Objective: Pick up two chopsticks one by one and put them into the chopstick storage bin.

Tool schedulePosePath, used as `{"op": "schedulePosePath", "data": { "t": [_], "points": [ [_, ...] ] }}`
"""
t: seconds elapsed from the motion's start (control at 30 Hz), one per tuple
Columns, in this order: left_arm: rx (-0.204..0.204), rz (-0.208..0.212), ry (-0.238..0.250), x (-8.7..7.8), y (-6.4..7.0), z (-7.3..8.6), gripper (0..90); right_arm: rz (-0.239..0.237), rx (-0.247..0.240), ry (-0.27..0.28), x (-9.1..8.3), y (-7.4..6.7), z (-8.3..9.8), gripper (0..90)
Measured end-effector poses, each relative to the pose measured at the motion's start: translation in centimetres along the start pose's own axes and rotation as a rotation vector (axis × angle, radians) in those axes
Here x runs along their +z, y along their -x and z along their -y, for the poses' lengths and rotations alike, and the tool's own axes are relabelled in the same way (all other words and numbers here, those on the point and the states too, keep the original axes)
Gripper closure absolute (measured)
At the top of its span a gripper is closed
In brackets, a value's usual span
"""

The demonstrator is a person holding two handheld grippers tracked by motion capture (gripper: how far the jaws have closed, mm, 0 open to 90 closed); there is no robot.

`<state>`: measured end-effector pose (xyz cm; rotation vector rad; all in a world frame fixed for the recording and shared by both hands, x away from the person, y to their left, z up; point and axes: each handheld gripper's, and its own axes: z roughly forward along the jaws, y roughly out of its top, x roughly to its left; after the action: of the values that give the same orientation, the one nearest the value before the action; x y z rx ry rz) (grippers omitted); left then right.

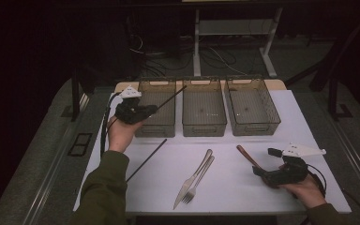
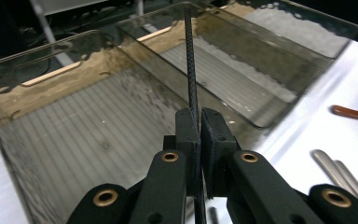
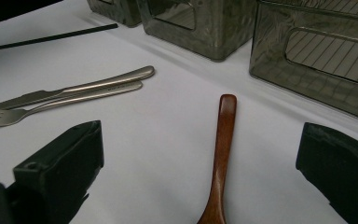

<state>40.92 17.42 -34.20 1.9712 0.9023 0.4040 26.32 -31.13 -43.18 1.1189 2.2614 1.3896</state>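
Observation:
My left gripper (image 1: 153, 108) hangs over the left bin (image 1: 143, 131), shut on a thin black rod (image 1: 171, 97). In the left gripper view the rod (image 2: 191, 70) rises from between the closed pads (image 2: 186, 133) and slants out above the bins. A second black rod (image 1: 146, 160) lies on the white table near the left forearm. My right gripper (image 1: 264, 163) rests low at the front right, jaws wide open. A brown wooden spoon (image 3: 223, 149) lies on the table between them, untouched, its handle pointing at the bins.
Three clear bins stand in a row at the back: the left one, the middle bin (image 1: 204, 126) and the right bin (image 1: 272, 119). A knife and fork (image 1: 194, 180) lie side by side in the middle of the table (image 1: 234, 197). Dark floor with cables lies beyond.

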Motion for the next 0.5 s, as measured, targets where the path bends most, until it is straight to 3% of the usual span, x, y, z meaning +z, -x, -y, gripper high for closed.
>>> {"op": "schedulePosePath", "data": {
  "t": [0.5],
  "points": [
    [-0.093,-0.113,-0.062,1.7,-3.8,0.1,85.4,0.003,0.003,0.001,-0.1,0.1,0.0,0.2]
  ]
}}
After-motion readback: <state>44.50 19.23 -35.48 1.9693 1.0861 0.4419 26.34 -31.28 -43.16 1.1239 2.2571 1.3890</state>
